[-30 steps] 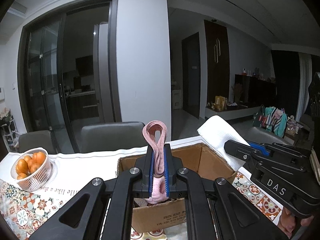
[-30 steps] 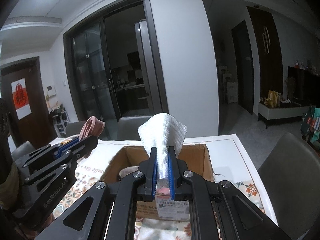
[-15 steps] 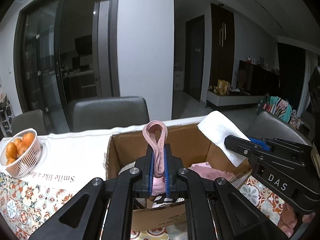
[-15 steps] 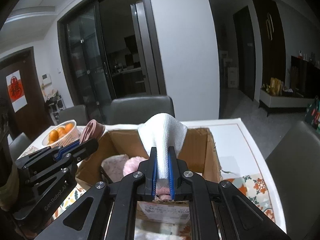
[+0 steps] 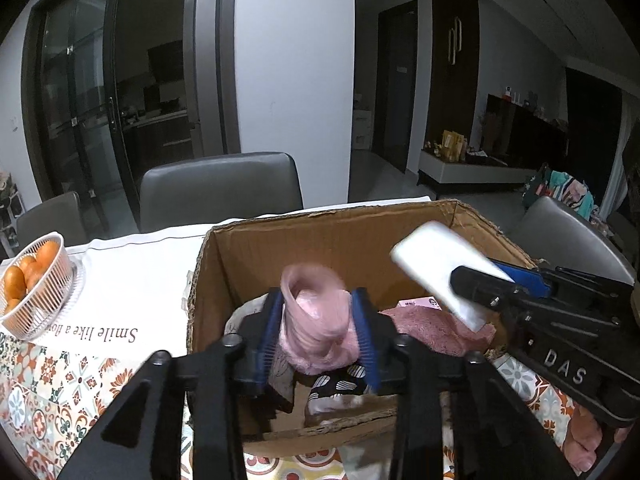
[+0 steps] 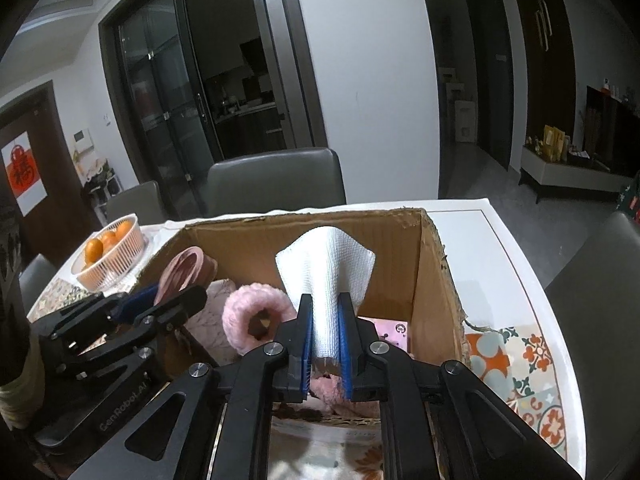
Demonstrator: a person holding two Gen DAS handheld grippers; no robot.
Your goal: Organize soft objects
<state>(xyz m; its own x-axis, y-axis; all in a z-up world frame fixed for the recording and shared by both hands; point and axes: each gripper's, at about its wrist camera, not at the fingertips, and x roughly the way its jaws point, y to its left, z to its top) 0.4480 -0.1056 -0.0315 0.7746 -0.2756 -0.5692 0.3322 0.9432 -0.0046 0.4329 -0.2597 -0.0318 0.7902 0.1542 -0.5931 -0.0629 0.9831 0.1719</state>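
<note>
An open cardboard box (image 5: 320,240) stands on the table and also shows in the right wrist view (image 6: 432,272). My left gripper (image 5: 318,332) is over the box with its jaws parted; a rolled pink sock (image 5: 316,320) sits loose between them. In the right wrist view the left gripper (image 6: 160,300) still has the pink sock (image 6: 184,272) at its tips. My right gripper (image 6: 325,332) is shut on a white cloth (image 6: 326,272), held above the box's right half; it shows in the left wrist view (image 5: 440,272). A fluffy pink sock (image 6: 256,312) and other soft items lie inside.
A white basket of oranges (image 5: 32,284) stands at the table's left, also in the right wrist view (image 6: 110,252). Grey chairs (image 5: 220,188) stand behind the table and at the right (image 6: 600,300). A patterned cloth (image 5: 48,380) covers the near table.
Both grippers have tilted down and moved closer over the box. My left gripper's jaws have opened, and the pink sock has loosened and spread between them. The right still grips the white cloth.
</note>
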